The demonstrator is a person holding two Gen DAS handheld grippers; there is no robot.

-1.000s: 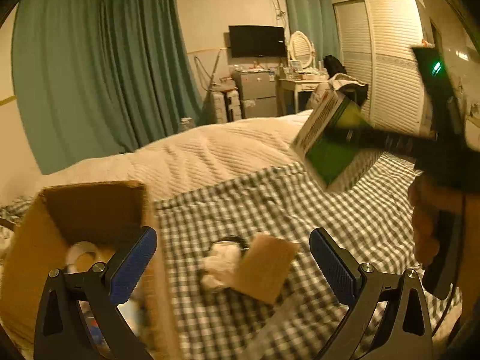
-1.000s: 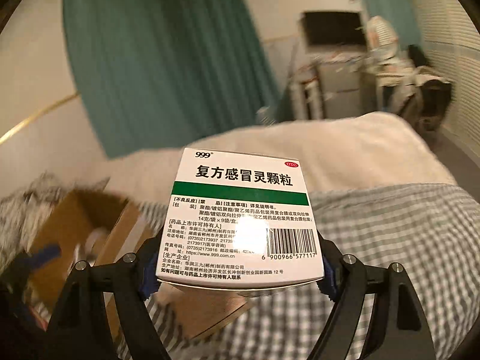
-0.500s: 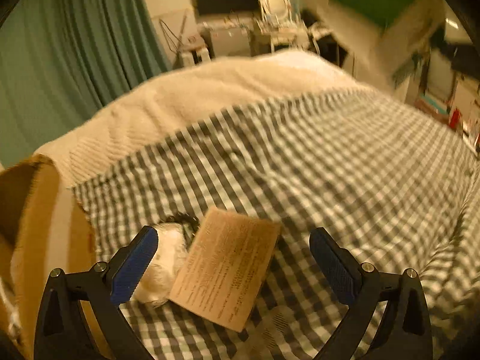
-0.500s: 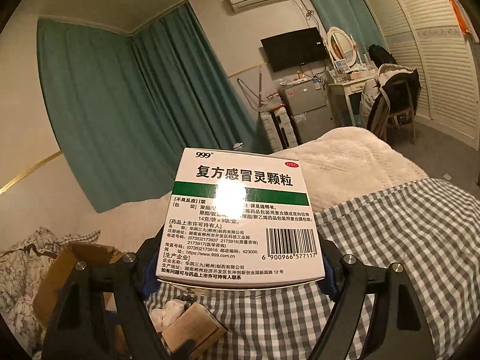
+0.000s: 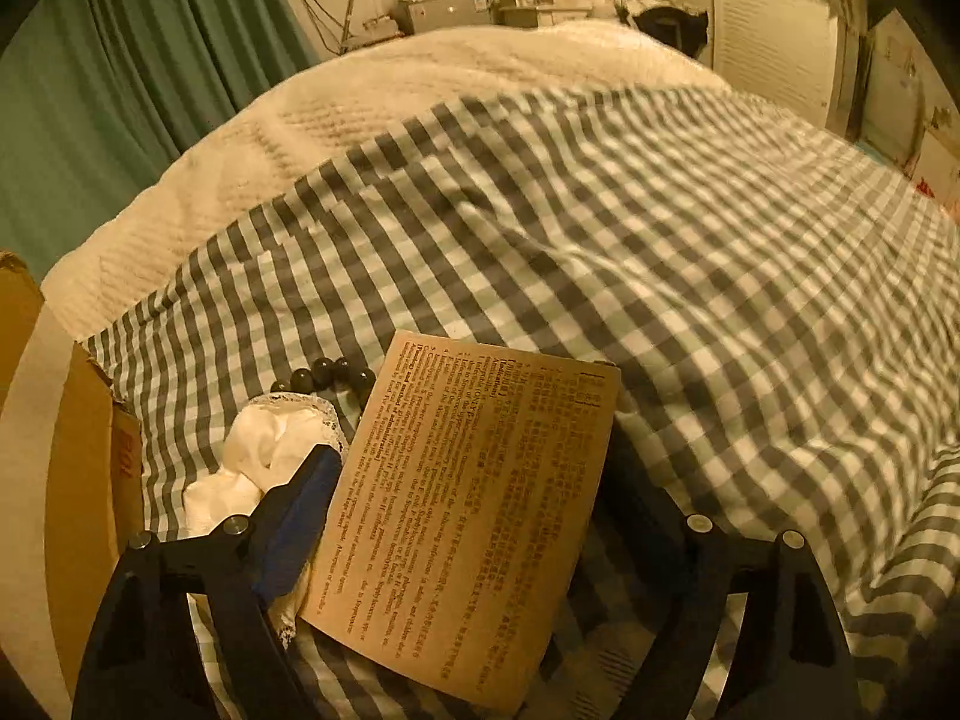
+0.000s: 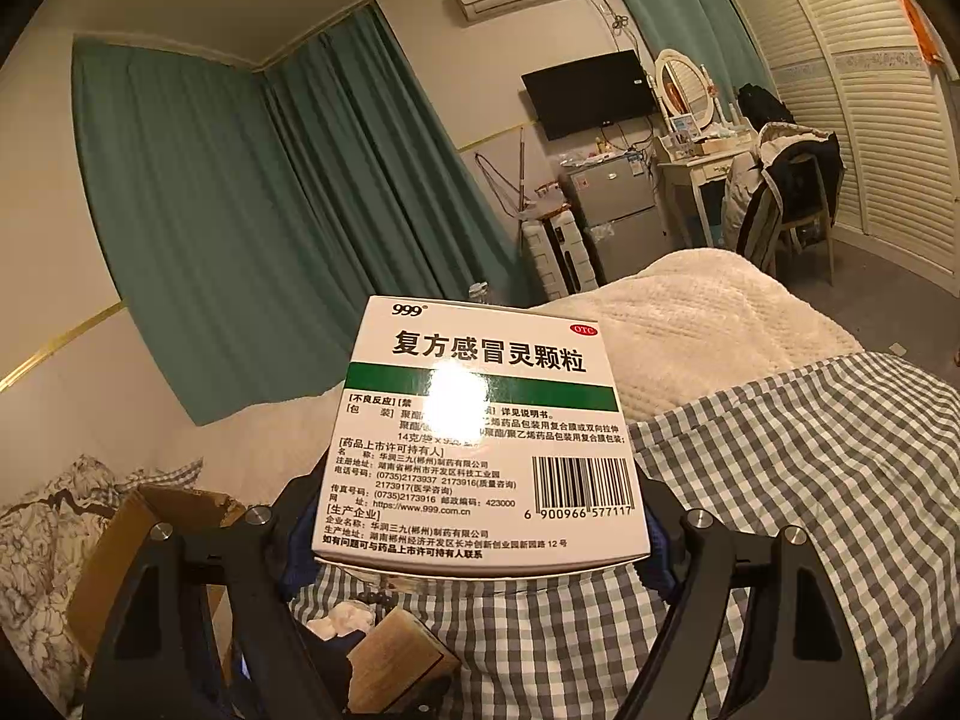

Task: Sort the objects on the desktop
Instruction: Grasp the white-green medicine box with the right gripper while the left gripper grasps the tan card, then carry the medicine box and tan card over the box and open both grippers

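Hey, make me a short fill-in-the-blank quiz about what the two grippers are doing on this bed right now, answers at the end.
1. The right gripper is shut on a white and ____ medicine box.
2. The brown box sits between the fingers of the ____ gripper.
3. A string of dark ____ lies just beyond the white cloth.
4. The brown box lies on a ____-patterned sheet.

Answers: green; left; beads; checked

Printed carton (image 5: 474, 516) lies on the checked sheet (image 5: 690, 300) of the bed. Crumpled cloth (image 5: 264, 456) just left of it, touching; bead string (image 5: 324, 373) behind the cloth. Cardboard box (image 5: 72, 480) at far left. Blanket (image 5: 420, 102) beyond the sheet.
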